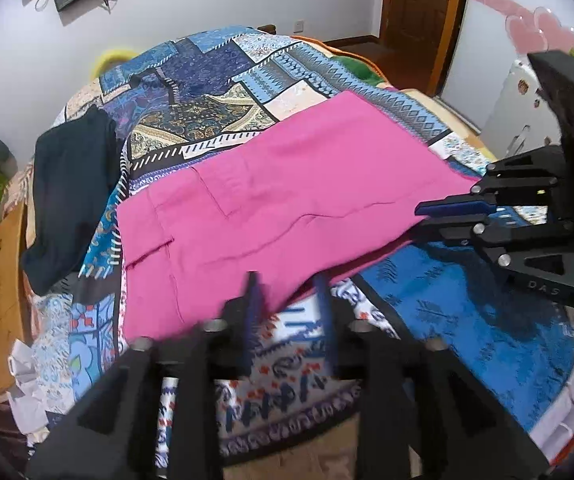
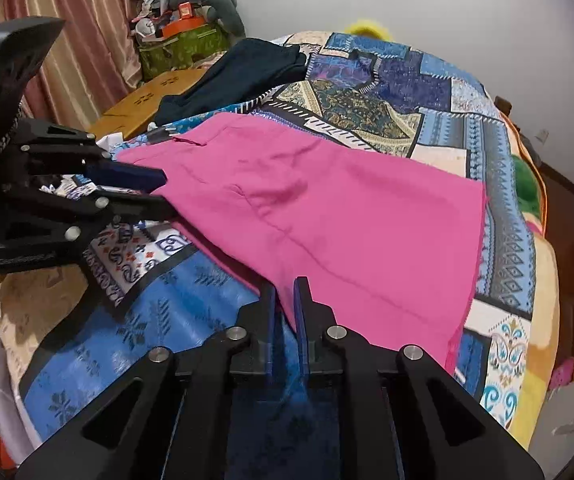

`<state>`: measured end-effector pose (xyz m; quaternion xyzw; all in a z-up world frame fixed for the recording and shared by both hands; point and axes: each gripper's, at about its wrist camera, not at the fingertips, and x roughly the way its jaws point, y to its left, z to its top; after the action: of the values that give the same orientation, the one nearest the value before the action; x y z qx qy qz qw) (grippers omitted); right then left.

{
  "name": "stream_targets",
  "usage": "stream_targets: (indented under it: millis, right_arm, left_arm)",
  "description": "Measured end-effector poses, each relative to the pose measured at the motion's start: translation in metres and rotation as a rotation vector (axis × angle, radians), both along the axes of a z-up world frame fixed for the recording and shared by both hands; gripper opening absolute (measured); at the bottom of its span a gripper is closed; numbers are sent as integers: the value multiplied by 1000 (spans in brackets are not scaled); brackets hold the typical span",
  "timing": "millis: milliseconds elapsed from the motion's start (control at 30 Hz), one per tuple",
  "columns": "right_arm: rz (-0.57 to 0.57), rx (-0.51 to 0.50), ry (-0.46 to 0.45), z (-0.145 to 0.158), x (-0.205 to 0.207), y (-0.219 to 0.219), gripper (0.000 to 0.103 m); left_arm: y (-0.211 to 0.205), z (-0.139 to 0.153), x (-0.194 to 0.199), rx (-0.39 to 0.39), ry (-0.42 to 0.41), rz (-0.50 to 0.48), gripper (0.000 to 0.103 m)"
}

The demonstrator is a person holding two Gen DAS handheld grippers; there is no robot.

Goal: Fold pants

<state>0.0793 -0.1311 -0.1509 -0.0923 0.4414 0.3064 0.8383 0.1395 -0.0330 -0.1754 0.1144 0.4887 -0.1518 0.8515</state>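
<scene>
1. While both grippers sit at the near edge of the pink pants, the pants lie flat on the patterned quilt on the bed, already doubled over lengthwise by the look of it.
2. Left gripper: fingers apart, straddling the near edge by the waist end; not pinching yet.
3. Right gripper: fingers nearly together on the near edge toward the hem; looks clamped on the fabric, but contact is hard to confirm.
4. Step in hand, likely: grab the near edge at both points, then fold. Close left fully first, lift both evenly, keep the edge taut, no sagging.
5. Long axis runs left-right across the bed; waistband to the person's left, hems right.
6. Dark garment lies beyond the waist, apart.
</scene>
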Motion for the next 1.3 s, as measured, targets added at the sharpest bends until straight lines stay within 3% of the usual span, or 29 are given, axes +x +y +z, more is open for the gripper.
stream_targets:
  millis: [33, 67, 300, 500, 700, 900, 967, 1067, 1167, 1300]
  right_arm:
    - [3, 12, 6, 2, -1, -1, 13]
    - [3, 27, 9, 5, -2, -2, 14]
    - [-43, 120, -28, 30, 0, -2, 41]
    - [-120, 192, -6, 36, 22, 4, 41]
    - [-150, 225, 54, 26, 43, 11, 41]
    - [-125, 124, 124, -3, 51, 23, 41]
    - [-117, 75, 156, -17, 51, 23, 41]
    - [-119, 60, 160, -26, 48, 14, 41]
    - [-141, 57, 172, -26, 47, 0, 41]
    - [-172, 37, 162, -28, 41, -23, 41]
  left_arm:
    - [2, 2, -1, -16, 5, 6, 58]
    - [6, 6, -2, -42, 11, 15, 60]
    - [34, 22, 12, -111, 13, 124, 63]
    - [60, 35, 39, -172, -3, 222, 70]
    - [70, 20, 70, -230, 80, 277, 70]
    - [63, -22, 78, -157, 176, 263, 70]
    - [58, -34, 74, -70, 163, 241, 71]
    - [57, -35, 65, -5, 111, 211, 78]
    - [62, -33, 62, 9, 96, 210, 82]
    - [80, -33, 57, -28, 98, 253, 84]
